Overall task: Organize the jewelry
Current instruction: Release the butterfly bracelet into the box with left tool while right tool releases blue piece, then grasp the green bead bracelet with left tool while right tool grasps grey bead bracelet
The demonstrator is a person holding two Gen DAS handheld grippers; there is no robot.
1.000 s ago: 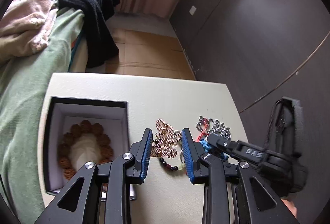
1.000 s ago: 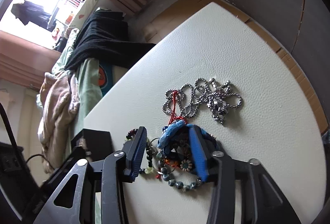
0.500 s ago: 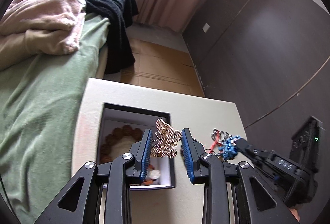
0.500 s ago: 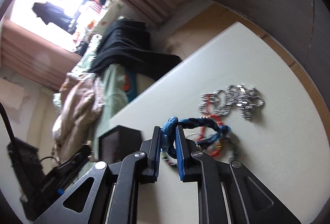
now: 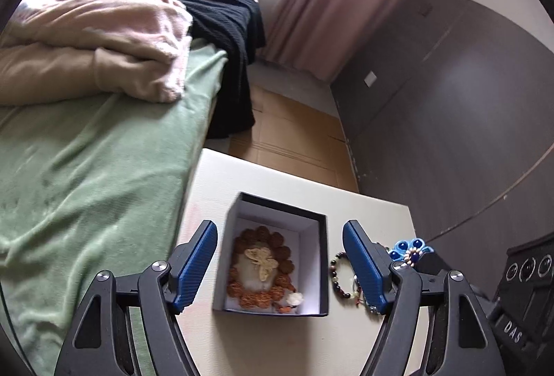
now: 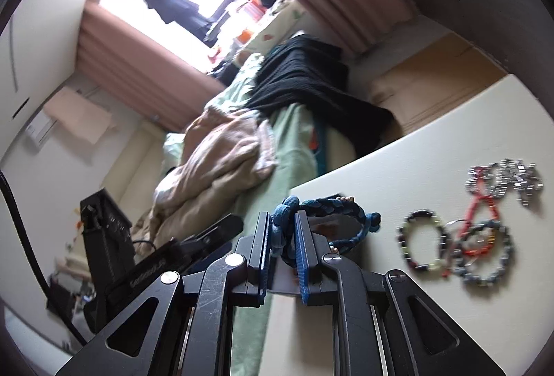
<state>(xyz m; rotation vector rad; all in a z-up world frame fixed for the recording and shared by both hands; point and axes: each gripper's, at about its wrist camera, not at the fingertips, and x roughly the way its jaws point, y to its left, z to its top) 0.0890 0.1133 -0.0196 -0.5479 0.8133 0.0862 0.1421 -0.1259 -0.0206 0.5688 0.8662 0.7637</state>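
Observation:
A dark jewelry box [image 5: 322, 258] with a white lining stands open on the cream table [image 5: 277, 182]. Inside it a gold butterfly brooch [image 5: 260, 263] lies on a ring of brown beads [image 5: 258, 234]. My left gripper [image 5: 279, 263] hovers above the box, its jaws opening, with nothing between them. My right gripper [image 6: 281, 239] is shut on a blue braided bracelet [image 6: 332, 206] and holds it above the table; its blue flower ornament [image 5: 410, 249] shows in the left wrist view. Beaded bracelets [image 6: 424, 249], a red cord [image 6: 479, 206] and a silver chain [image 6: 509, 176] lie on the table.
A bed with a green sheet [image 5: 86, 175], a pink blanket [image 5: 97, 40] and a black garment [image 5: 228, 29] borders the table's left side. A dark wardrobe wall [image 5: 450, 98] stands on the right. A dark beaded bracelet [image 5: 341, 277] lies just right of the box.
My left gripper carried the gold brooch over the box and opened; the brooch now lies inside. My right gripper shut on the blue bracelet and lifted it off the table.

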